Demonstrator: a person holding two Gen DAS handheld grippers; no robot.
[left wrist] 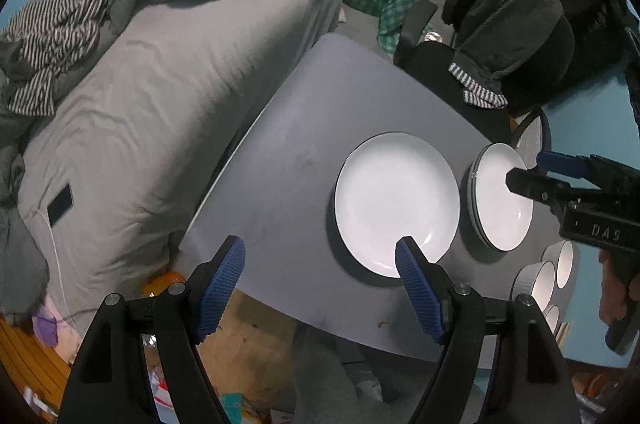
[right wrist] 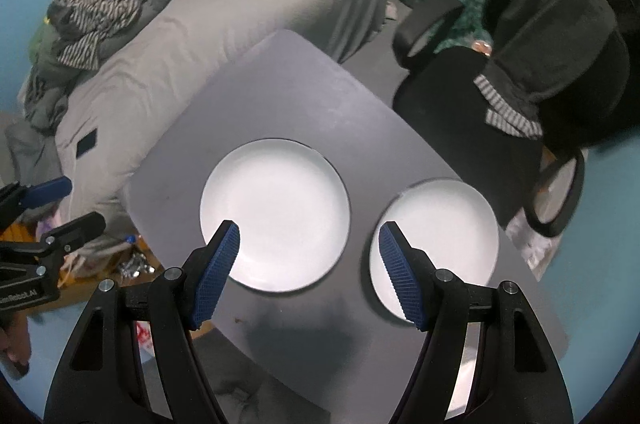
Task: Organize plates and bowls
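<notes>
Both tongs are hanging spread and empty above the grey desk (right wrist: pixel 304 92), pointing steeply down, so the step in hand looks like an approach between placements, with nothing being carried. The left tongs (left wrist: pixel 320 264) are gaping wide over the bare desk surface at the near-left rim of the single white plate (left wrist: pixel 396 204), one blue pad overlapping that rim in the view; contact cannot be told. The right tongs (right wrist: pixel 308 252) are standing open over the gap between that single plate (right wrist: pixel 276 212) and the plate stack (right wrist: pixel 436 240) beside it, pinching nothing.

The single plate is lying flat near the middle of the desk, glossy white with a thin dark rim. Just to its right, apart from it, the plate stack (left wrist: pixel 500 196) is showing layered edges in the left wrist view, so it is probably the gathering pile. White ribbed bowls (left wrist: pixel 548 276) are sitting in a row at the desk's near-right edge, close together; whether they are nested is unclear.

The likely next move is pinching the single plate at its rim, which calls for sliding one pad under the shallow lip, then lifting it level onto the stack. The glaze looks slick, so a shallow bite could slip.
</notes>
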